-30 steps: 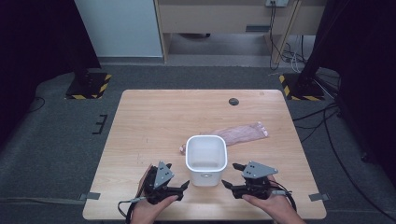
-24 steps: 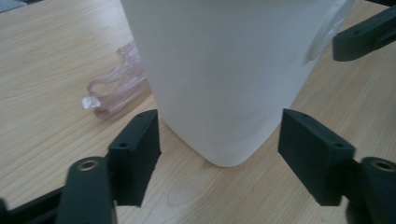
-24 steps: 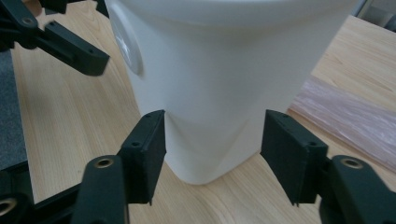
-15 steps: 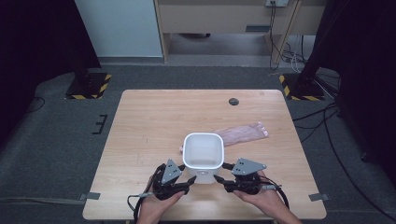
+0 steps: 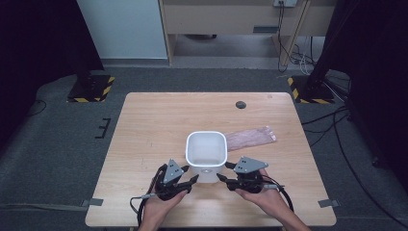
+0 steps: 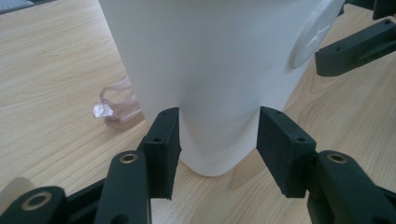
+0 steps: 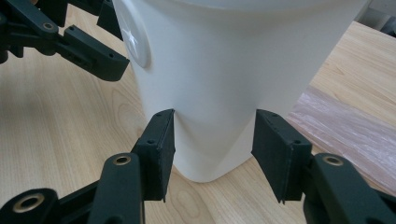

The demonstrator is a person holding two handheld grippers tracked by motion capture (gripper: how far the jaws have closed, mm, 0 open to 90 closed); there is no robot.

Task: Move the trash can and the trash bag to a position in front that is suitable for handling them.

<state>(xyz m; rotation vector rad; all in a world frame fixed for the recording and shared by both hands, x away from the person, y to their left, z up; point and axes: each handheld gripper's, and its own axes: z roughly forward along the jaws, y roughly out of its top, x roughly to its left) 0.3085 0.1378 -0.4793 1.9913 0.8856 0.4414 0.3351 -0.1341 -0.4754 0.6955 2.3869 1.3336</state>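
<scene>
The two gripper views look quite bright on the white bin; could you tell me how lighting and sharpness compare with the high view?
Left gripper view: white bin softly lit, slightly washed out. Right gripper view: its upper wall nearly blown out, jaws sharp. High view: table evenly lit, surroundings dark, detail soft.

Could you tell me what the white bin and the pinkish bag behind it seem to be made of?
The white bin looks like moulded plastic: smooth matte walls, rounded corners, an embossed round emblem. The pinkish bag seems thin translucent plastic film, crinkled and faintly shiny, lying flat.

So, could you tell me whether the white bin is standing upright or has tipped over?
Upright. In the high view the white bin shows its open mouth facing up, and its base sits flat on the table.
</scene>
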